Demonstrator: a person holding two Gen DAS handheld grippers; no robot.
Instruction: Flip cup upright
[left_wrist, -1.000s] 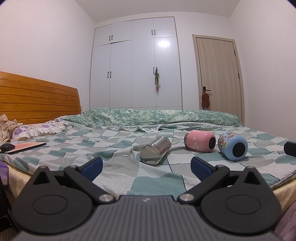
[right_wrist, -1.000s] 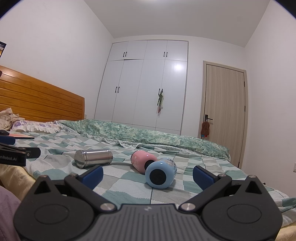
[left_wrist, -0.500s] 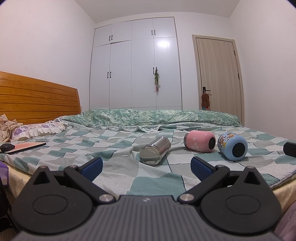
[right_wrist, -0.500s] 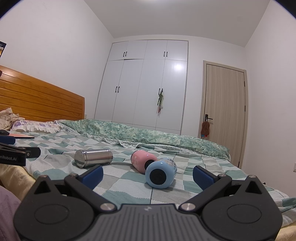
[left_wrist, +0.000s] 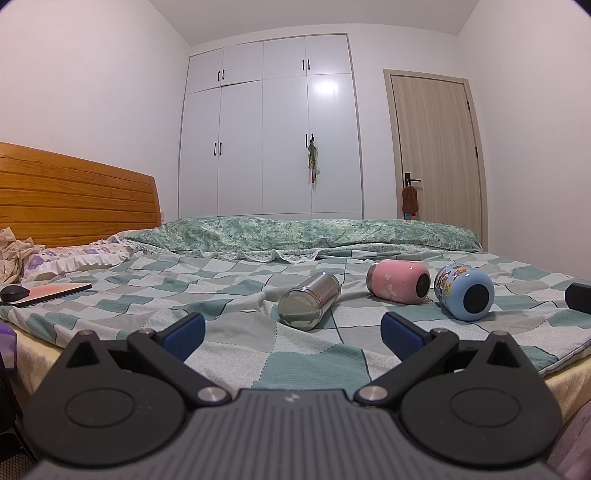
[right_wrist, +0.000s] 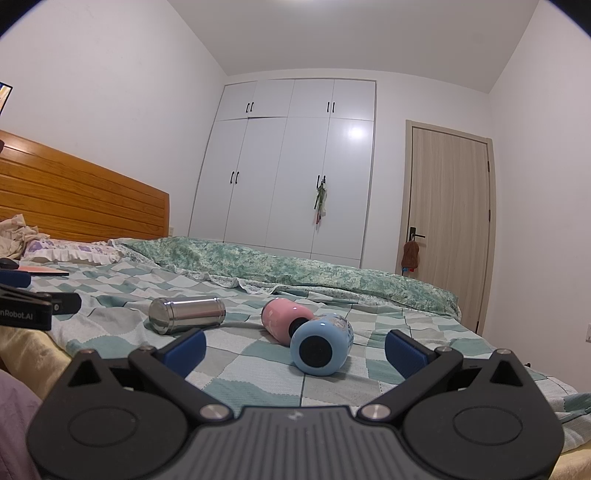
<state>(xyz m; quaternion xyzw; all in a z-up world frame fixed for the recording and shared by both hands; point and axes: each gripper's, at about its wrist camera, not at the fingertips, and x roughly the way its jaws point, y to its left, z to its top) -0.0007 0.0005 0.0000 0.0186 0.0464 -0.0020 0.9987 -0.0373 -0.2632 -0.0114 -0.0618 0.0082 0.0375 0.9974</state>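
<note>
Three cups are seen lying on their sides on the bed (left_wrist: 295, 369), on a checked green and white cover; none is upright.

The left hand-held gripper (left_wrist: 293, 332) is held released, its two blue pads wide apart, and nothing is between them. Ahead of it, just past the pads and near the middle of the gap, the steel cup (left_wrist: 309, 305) is lying with one round end turned to the camera. Farther ahead and to the right the pink cup (left_wrist: 399, 281) is found, and to the right of that the blue cup (left_wrist: 464, 291), with its dark round end facing the camera. The pink and blue cups are close together; whether they touch cannot be told from this view.

The right hand-held gripper (right_wrist: 294, 345) is also released and grasps nothing. The blue cup (right_wrist: 320, 344) is lying directly ahead of it, between the lines of the two pads. The pink cup (right_wrist: 285, 320) is just behind and to the left, partly hidden by the blue one. The steel cup (right_wrist: 186, 314) is placed farther to the left, apart from the other two.

At the far left edge of the right view a part of the left hand-held gripper is visible above the bed edge.

A white wardrobe (left_wrist: 269, 129) and a wooden door (left_wrist: 436, 147) are seen behind the bed.
</note>
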